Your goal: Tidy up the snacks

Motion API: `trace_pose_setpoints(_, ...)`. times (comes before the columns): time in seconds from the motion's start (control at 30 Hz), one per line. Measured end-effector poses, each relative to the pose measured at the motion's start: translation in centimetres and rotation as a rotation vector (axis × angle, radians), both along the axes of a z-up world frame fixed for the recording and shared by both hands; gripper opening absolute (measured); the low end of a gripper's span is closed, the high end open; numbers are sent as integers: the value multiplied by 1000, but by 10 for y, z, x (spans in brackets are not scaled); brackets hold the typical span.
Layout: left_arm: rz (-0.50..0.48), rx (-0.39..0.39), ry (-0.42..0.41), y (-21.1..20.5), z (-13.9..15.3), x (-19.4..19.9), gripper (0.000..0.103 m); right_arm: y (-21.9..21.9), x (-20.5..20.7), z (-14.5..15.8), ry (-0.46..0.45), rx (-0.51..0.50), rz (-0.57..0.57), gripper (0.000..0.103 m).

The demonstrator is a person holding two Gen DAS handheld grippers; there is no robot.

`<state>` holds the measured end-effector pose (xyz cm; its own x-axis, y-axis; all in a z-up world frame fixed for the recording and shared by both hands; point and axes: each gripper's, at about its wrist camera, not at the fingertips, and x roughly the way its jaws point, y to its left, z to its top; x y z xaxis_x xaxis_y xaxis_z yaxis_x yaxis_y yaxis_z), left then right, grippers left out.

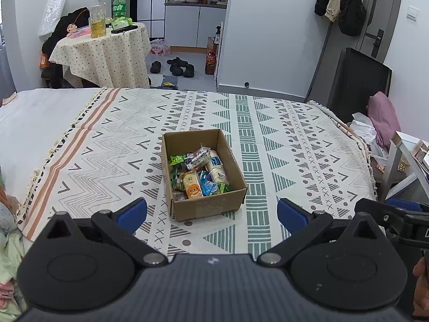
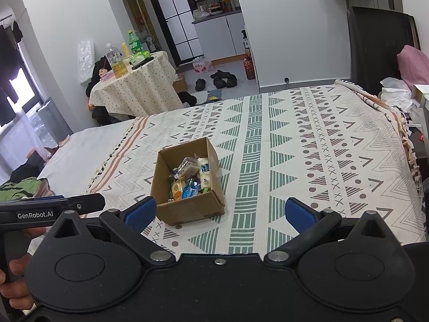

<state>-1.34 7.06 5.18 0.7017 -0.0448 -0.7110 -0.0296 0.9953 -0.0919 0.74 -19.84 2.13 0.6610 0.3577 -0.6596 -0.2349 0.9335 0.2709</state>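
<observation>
Cardboard box [image 1: 203, 171], rectangular, open-topped; holds crinkly foil and plastic snack packets [image 1: 199, 173]. Sits on woven patterned bedspread [image 1: 281, 145], ahead of both grippers. Left gripper [image 1: 211, 212] and right gripper [image 2: 219, 212]: blue-padded jaws wide apart, empty.

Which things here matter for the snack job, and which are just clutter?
Job: cardboard box; snack packets inside it; left gripper and right gripper, jaws open.

Clutter: round table with bottles; shoes; hanging coats.
</observation>
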Motion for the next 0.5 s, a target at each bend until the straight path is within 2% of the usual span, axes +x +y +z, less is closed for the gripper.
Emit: trace_pose_setpoints(0.5,-1,-4,4,1,-2,-1,103,1,-1,0,4,1,4,103)
